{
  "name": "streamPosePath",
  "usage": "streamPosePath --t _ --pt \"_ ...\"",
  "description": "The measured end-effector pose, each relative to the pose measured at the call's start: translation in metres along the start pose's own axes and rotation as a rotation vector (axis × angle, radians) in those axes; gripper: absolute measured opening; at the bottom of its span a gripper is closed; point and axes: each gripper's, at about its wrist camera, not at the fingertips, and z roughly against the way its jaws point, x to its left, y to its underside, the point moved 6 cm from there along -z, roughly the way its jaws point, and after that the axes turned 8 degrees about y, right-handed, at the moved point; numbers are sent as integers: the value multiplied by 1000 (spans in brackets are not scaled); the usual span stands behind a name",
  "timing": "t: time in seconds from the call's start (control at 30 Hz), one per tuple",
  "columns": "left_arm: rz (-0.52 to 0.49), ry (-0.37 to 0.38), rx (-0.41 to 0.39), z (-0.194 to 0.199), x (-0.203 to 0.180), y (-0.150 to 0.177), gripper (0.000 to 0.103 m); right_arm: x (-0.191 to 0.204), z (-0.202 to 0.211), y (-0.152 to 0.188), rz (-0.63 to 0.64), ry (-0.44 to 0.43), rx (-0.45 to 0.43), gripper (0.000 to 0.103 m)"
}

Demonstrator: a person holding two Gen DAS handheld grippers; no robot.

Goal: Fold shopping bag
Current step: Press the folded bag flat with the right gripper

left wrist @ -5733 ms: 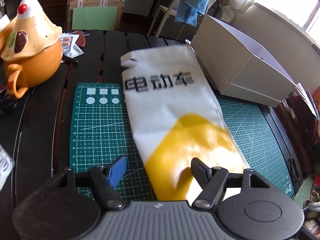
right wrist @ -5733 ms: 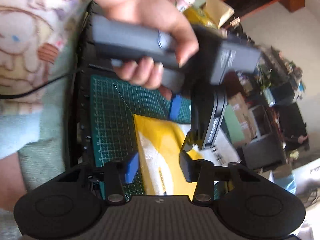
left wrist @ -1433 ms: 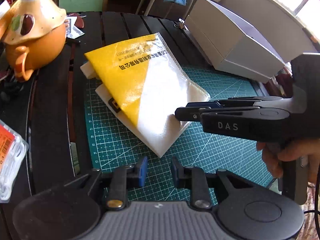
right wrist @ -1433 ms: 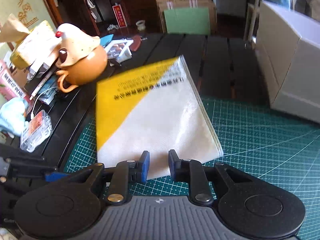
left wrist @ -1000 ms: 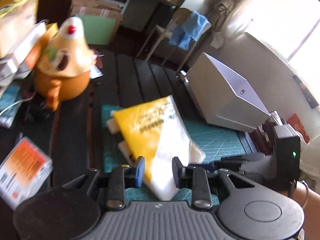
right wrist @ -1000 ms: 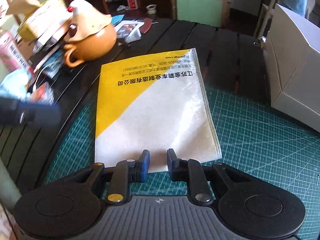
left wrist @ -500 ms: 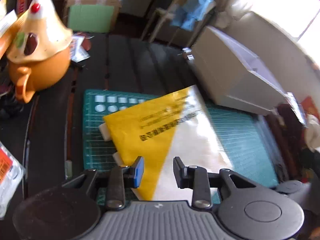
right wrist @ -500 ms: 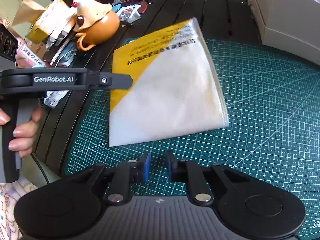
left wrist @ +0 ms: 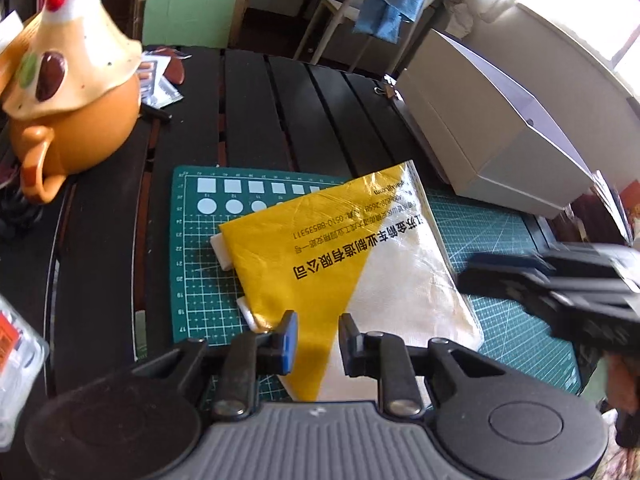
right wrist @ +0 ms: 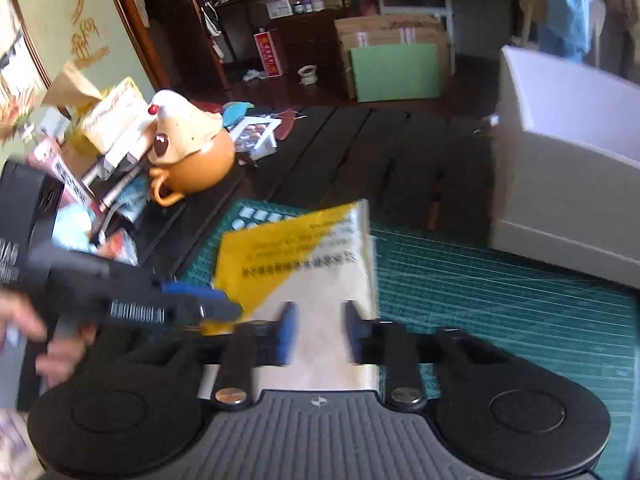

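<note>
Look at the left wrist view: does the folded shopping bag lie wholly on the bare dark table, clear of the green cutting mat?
No. The shopping bag lies on the green cutting mat, whose grid shows around its edges.

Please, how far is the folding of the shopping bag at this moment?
Done: the shopping bag already lies on the green cutting mat as a flat folded packet, yellow corner up, layers stacked along its edge.
In hand: nothing is gripped. The left gripper hovers over its near edge; the right gripper is opening above it.
Left: perhaps one more fold or a final press; I cannot tell which.
</note>
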Motion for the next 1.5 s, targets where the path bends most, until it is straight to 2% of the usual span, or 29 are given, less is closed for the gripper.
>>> streamPosePath --t 0.13,0.2,0.3,0.4,0.57,0.63,0.7,0.83,0.9,1.0,1.07,1.17,1.27,1.3,1.4,1.5 --pt "8 17 0 1 2 0 20 -7 -33 -2 13 88 11 19" --pt "31 37 1 1 6 -1 20 -7 -40 0 13 83 25 20" --pt "73 73 4 2 12 -1 21 -1 -41 7 37 74 37 16" --pt "107 91 8 2 15 -1 20 6 -36 15 31 17 71 16" --pt "32 42 12 2 4 2 20 1 -29 14 -7 -5 98 12" --pt "22 34 11 2 2 2 20 -9 -24 6 -12 51 52 19" --pt "24 36 11 2 3 2 20 -16 -22 1 -2 97 23 37" --pt "60 71 4 4 9 4 21 -12 -32 1 67 81 61 36" --pt "92 88 11 5 13 5 21 -6 -36 5 113 95 74 28" --pt "127 69 28 11 15 9 21 3 -37 11 164 101 92 26" --pt "121 89 70 11 7 15 21 10 -36 15 189 93 106 25" --pt "65 116 120 7 -10 23 21 31 -28 29 316 95 112 24" --pt "21 85 70 11 -11 18 21 41 -24 35 389 115 101 23" --pt "40 94 28 17 -6 11 21 42 -24 36 399 119 99 24" --pt "91 106 -22 22 8 2 26 37 -23 35 381 99 110 24" --pt "57 42 -17 20 18 0 27 36 -22 35 397 90 116 24"
